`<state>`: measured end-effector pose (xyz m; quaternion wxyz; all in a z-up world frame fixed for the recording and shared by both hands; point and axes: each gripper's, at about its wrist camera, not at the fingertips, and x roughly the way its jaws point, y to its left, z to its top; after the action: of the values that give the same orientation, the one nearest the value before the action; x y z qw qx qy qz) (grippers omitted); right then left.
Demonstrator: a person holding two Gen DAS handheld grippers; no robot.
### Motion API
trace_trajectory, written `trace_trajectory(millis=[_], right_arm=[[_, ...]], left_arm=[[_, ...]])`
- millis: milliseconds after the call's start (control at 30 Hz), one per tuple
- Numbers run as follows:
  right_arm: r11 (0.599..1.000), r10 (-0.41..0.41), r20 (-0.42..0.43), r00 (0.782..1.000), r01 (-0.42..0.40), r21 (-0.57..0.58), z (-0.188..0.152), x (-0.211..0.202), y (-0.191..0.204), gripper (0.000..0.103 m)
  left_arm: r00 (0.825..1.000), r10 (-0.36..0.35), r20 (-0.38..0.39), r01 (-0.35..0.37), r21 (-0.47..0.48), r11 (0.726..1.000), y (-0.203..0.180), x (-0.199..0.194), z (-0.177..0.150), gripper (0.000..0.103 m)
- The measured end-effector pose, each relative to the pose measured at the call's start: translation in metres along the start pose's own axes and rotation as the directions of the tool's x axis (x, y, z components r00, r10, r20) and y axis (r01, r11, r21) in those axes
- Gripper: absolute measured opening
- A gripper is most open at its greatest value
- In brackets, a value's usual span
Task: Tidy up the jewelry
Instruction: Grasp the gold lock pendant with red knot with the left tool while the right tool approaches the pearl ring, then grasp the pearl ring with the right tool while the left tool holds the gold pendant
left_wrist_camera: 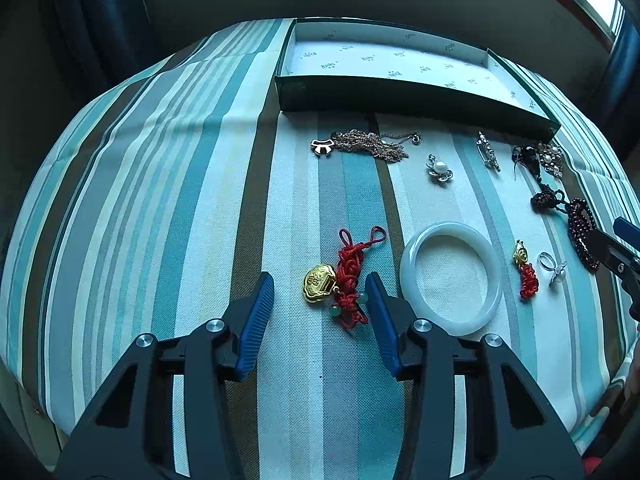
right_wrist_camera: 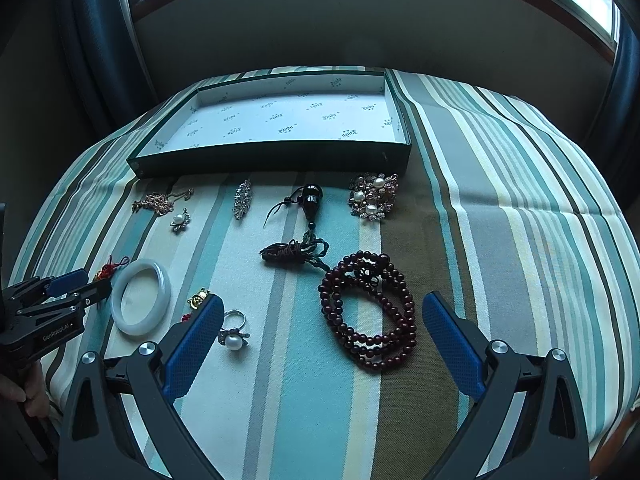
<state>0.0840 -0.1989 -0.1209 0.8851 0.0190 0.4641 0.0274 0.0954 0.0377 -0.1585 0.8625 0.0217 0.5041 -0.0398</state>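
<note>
Both blue-padded fingers [left_wrist_camera: 260, 312] of the left gripper [left_wrist_camera: 320, 292] flank the gold lock charm on its knotted red cord [left_wrist_camera: 340, 280] without pressing it yet; the jaws stand part-closed. Just right lies the white jade bangle [left_wrist_camera: 450, 278], touching the right finger's outer side. Farther right, the right gripper [right_wrist_camera: 324, 316] hangs wide open over the dark red bead strand [right_wrist_camera: 368, 312]. At the far edge waits the empty green-walled box [left_wrist_camera: 400, 98]. Closing carelessly could nudge the bangle or snag only loose cord, leaving the charm dangling.
</note>
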Motion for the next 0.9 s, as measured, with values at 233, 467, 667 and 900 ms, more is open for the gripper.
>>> trace_trajectory(millis=[233,467,667,900], right_arm=[[1.0,0.0,0.001,1.0,0.0,-0.005,0.0,0.0,-0.001,0.099],[1.0,0.002,0.006,1.0,-0.002,-0.026,-0.001,-0.003,0.005,0.098],[0.996,0.035,-0.006,0.999,-0.035,-0.083,-0.007,-0.002,0.024,0.097],[0.992,0.079,-0.032,0.996,-0.082,-0.099,-0.01,0.0,0.032,0.06]], left_arm=[[1.0,-0.007,0.017,0.006,0.049,0.999,-0.009,-0.001,-0.001,0.023],[0.999,0.014,0.03,-0.014,0.019,1.0,0.001,-0.004,0.0,0.023],[0.999,0.016,0.046,-0.017,0.012,1.0,0.004,-0.008,0.002,0.023],[0.998,0.014,0.061,-0.014,-0.003,1.0,0.008,-0.012,0.001,0.023]])
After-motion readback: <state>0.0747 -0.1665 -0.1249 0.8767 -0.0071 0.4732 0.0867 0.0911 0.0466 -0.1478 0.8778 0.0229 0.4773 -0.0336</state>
